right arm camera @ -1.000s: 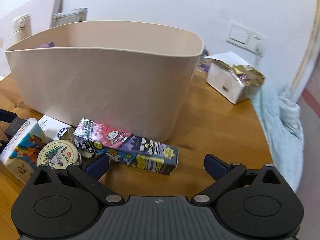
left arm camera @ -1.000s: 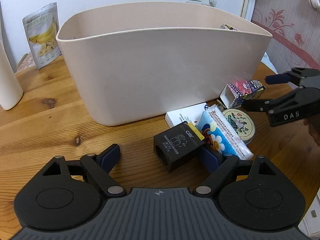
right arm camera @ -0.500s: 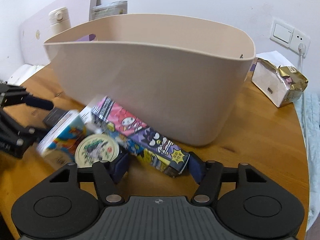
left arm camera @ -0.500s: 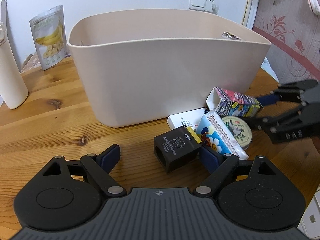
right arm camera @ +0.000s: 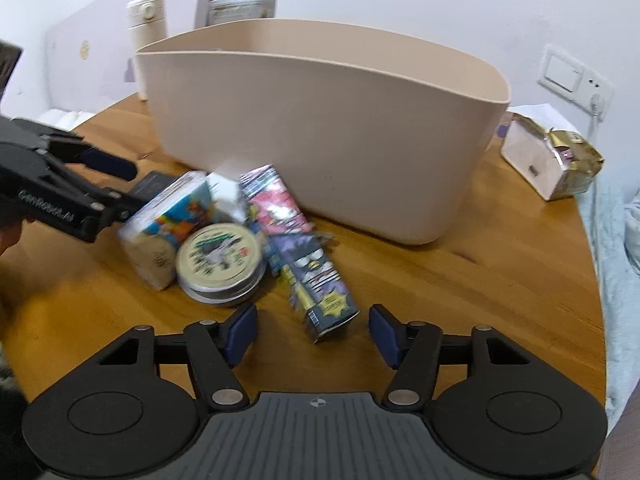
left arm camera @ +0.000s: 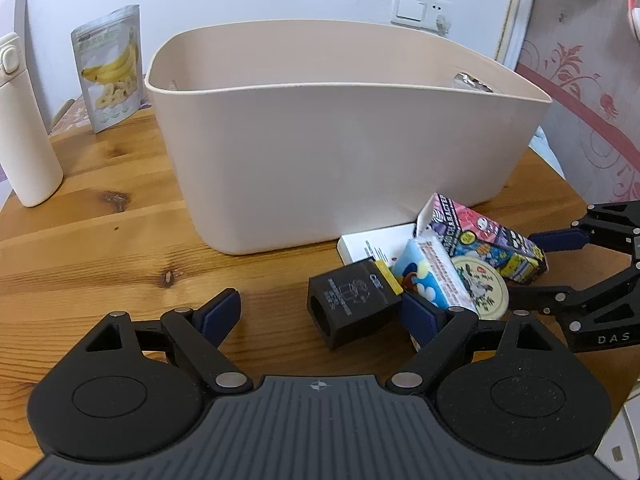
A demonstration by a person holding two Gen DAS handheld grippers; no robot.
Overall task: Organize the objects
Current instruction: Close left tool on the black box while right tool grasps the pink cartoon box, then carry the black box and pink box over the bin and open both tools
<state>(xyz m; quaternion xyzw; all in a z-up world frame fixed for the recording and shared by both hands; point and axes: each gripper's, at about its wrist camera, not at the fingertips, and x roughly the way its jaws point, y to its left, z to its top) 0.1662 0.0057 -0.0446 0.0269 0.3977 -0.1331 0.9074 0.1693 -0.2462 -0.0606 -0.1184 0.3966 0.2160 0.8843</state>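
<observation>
A cartoon-printed carton (right arm camera: 296,240) lies on the table in front of the beige tub (right arm camera: 320,140), its near end between the fingers of my right gripper (right arm camera: 313,332). The jaws are opening, with a gap on each side of the carton. Left of it sit a round tin (right arm camera: 220,256), a tissue pack (right arm camera: 168,224) and a white box (right arm camera: 226,196). My left gripper (left arm camera: 320,314) stands open around a black box (left arm camera: 352,304), which lies near its right pad (left arm camera: 420,316). In the left wrist view the right gripper (left arm camera: 536,266) reaches in around the carton (left arm camera: 484,240).
A white flask (left arm camera: 24,140) and a banana-chip pouch (left arm camera: 110,72) stand behind the tub on the left. An opened gold-foil packet (right arm camera: 552,160) lies at the back right, near the round wooden table's edge (right arm camera: 588,280). A pale cloth (right arm camera: 616,248) lies beyond that edge.
The right gripper closed in on the carton and swung it so that its end now points at the camera; its jaws have since widened. The left gripper has kept its opening.
</observation>
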